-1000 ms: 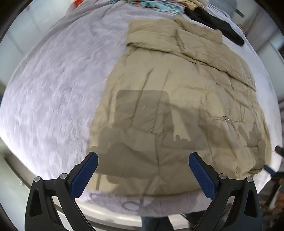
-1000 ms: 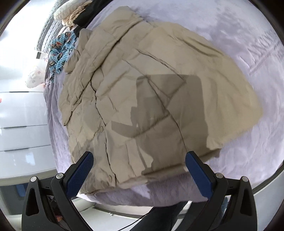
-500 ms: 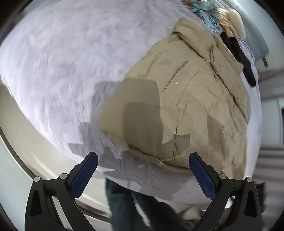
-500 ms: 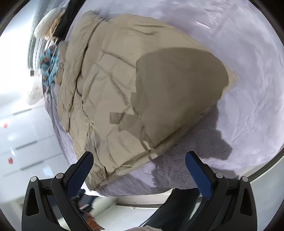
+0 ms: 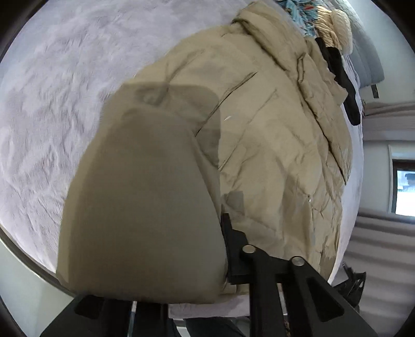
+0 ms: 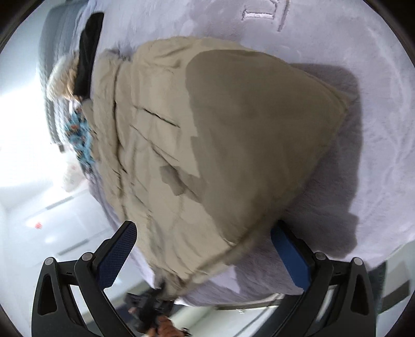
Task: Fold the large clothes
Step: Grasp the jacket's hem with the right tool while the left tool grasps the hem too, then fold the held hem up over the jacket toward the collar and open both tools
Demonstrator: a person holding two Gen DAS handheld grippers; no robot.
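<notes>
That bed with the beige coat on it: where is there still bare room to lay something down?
The lilac blanket lies bare across the wide side beside the beige coat. A narrower bare strip runs along the coat's hem at the near bed edge. Beyond the collar it is crowded: a black garment, a cream knit and a patterned cloth.

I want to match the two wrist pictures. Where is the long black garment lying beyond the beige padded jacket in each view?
Left wrist: the long black garment is at the upper right, past the beige padded jacket.
Right wrist: it is at the upper left.
Shared landmark: the cream knitted item touching it.
</notes>
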